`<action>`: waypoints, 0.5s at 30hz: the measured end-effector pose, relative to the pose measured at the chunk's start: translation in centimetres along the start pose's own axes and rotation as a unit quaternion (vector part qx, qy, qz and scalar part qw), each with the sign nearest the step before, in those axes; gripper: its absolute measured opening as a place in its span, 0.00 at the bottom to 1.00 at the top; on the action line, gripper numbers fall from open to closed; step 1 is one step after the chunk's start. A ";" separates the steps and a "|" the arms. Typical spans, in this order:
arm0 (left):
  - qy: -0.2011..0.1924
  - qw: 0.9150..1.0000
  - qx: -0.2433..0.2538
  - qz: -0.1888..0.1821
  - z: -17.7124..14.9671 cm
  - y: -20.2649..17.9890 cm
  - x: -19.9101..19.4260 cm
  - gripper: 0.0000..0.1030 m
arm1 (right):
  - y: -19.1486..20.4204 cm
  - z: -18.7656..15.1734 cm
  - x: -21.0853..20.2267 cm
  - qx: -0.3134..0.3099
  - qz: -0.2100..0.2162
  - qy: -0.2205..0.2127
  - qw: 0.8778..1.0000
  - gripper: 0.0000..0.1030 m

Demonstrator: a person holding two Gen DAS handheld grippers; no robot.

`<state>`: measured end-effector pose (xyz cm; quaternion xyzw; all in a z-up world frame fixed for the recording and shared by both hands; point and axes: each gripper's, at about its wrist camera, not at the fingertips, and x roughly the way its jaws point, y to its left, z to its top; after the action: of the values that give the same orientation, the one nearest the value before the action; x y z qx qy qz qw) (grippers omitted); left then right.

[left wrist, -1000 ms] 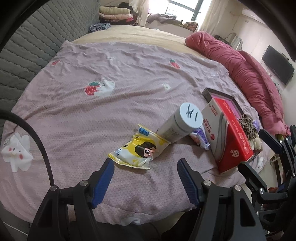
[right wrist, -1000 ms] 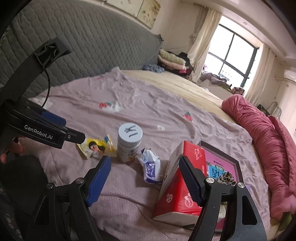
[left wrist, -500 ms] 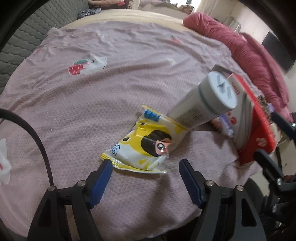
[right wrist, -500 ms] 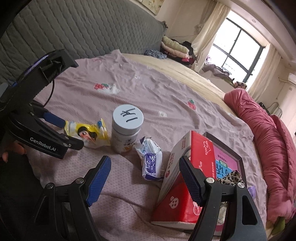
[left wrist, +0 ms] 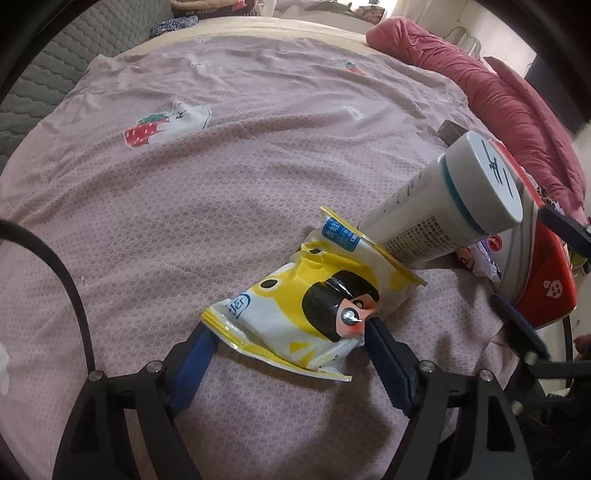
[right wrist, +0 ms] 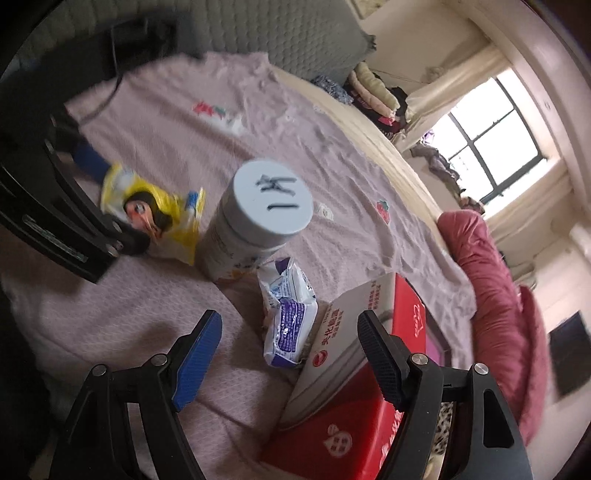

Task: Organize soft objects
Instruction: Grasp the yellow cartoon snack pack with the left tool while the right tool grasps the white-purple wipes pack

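Note:
A yellow cartoon snack packet (left wrist: 306,310) lies flat on the pink bedcover (left wrist: 184,192). My left gripper (left wrist: 288,332) straddles it, a blue pad at each side, and its jaws are opening. A white bottle (left wrist: 436,218) with a marked lid stands just behind the packet. In the right wrist view the same packet (right wrist: 155,210) and bottle (right wrist: 255,221) sit at the left. My right gripper (right wrist: 289,317) hangs open over a purple-and-white tissue packet (right wrist: 288,310) that lies against a red tissue box (right wrist: 369,387).
A red quilt (left wrist: 498,92) lies rolled along the bed's far side. The grey padded headboard (right wrist: 295,33) and folded clothes (right wrist: 373,88) are at the back. A framed pink item (right wrist: 436,347) lies behind the red box.
Both grippers have come down towards the bed. The left one closed in on the yellow packet, which now sits between its fingers. The right one rolled and neared the purple packet.

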<state>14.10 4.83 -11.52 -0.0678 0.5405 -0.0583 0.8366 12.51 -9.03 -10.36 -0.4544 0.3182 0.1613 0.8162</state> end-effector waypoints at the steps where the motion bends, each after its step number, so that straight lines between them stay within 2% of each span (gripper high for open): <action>1: -0.001 1.000 -0.001 -0.002 0.0 0.0 0.1 0.78 | 0.2 0.0 0.5 -0.006 -0.005 0.004 1.000 0.75; 9: -0.012 1.000 -0.002 -0.013 0.2 0.0 0.4 0.78 | 0.6 0.0 4.9 -0.011 -0.006 0.033 0.999 0.74; 11: -0.014 1.000 0.002 -0.012 0.2 -0.1 0.4 0.78 | 0.8 -0.1 5.6 -0.014 -0.008 0.036 0.999 0.69; 12: -0.014 1.000 0.003 -0.011 0.2 -0.1 0.5 0.78 | 0.8 -0.1 6.1 -0.018 -0.012 0.038 0.999 0.62; 13: -0.014 1.000 0.004 -0.011 0.3 -0.1 0.6 0.78 | 0.8 -0.2 6.4 -0.020 -0.015 0.039 0.999 0.50; 15: -0.015 1.000 0.006 -0.009 0.4 -0.2 0.7 0.78 | 0.6 -0.3 7.0 -0.024 -0.021 0.040 0.999 0.40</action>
<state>14.74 4.54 -11.97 -0.0689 0.5269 -0.0684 0.8444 17.30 -9.12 -15.57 -0.4864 0.3375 0.1336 0.7948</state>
